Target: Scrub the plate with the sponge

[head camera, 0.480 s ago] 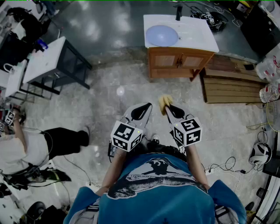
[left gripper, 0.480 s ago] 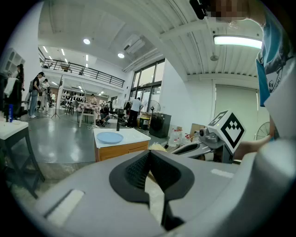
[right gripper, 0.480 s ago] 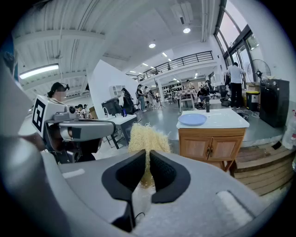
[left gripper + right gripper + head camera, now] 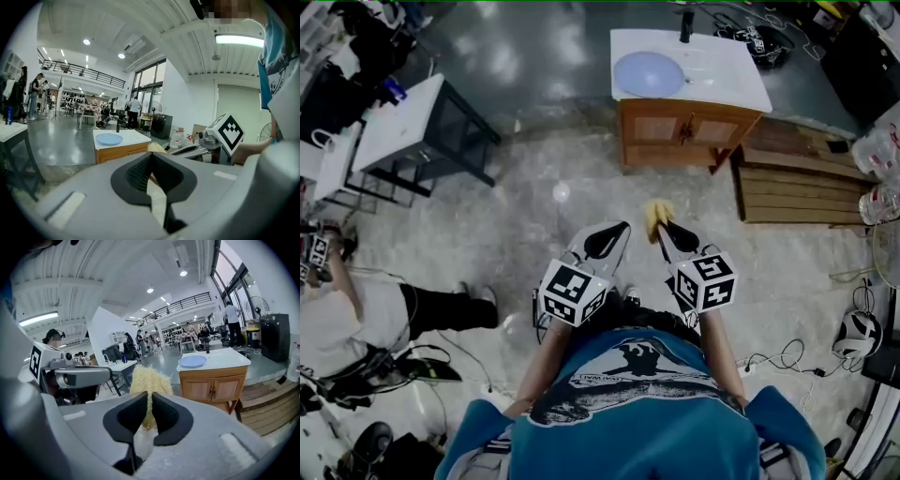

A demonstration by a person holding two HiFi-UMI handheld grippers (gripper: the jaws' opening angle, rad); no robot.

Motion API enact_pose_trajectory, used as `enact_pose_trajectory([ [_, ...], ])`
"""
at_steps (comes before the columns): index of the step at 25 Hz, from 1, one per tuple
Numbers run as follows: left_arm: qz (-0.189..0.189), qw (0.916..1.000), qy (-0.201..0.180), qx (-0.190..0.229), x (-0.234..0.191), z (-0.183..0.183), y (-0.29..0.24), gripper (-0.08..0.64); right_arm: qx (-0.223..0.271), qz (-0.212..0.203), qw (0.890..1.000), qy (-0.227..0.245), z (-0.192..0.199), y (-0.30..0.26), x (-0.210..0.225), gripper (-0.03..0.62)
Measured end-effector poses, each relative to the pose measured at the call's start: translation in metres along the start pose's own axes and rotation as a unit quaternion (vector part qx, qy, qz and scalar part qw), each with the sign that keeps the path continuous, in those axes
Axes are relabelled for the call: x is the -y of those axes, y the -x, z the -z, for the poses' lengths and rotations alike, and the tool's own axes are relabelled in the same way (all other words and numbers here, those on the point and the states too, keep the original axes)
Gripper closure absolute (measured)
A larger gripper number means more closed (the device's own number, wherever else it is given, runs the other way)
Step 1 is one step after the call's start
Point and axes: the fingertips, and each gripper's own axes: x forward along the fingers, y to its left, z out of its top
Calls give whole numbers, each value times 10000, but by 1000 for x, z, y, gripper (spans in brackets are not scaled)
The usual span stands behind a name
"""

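Both grippers had barely shifted, the left gripper [image 4: 616,229] pressed together on nothing, the right gripper [image 4: 661,228] pinching the yellow sponge [image 4: 655,212], the blue plate [image 4: 649,73] well ahead on the white-topped cabinet [image 4: 727,77], where, unheld, it could slide under scrubbing.

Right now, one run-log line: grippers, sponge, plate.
phase: scrub not started | left gripper: shut, empty | right gripper: shut on sponge | plate: on cabinet ahead, untouched

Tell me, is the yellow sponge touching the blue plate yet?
Apart. The head view shows the sponge pinched in the right gripper, with floor between it and the plate lying on the white counter.
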Motion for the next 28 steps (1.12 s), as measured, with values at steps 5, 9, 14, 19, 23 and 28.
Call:
enact_pose_trajectory([
  [5,28,10000,27,-46,2,-1,3,545,-78,-26,9998,-170,8,1,-1,563],
  [9,93,9999,55,-55,-1,-2,0,545,-127,-13,9995,-273,12,-4,1,563],
  [14,265,9996,61,-83,-16,-9,-22,545,-147,90,9990,-416,4,-18,16,563],
  [19,476,9988,72,-56,-49,-23,-60,545,-182,280,9980,-541,-14,-46,45,563],
  [23,622,9979,-16,-156,-85,-37,-94,545,-199,438,9968,-644,-37,-78,72,563],
  [28,728,9972,-9,-150,-137,-66,-128,543,-186,584,9954,-735,-78,-120,100,563],
])
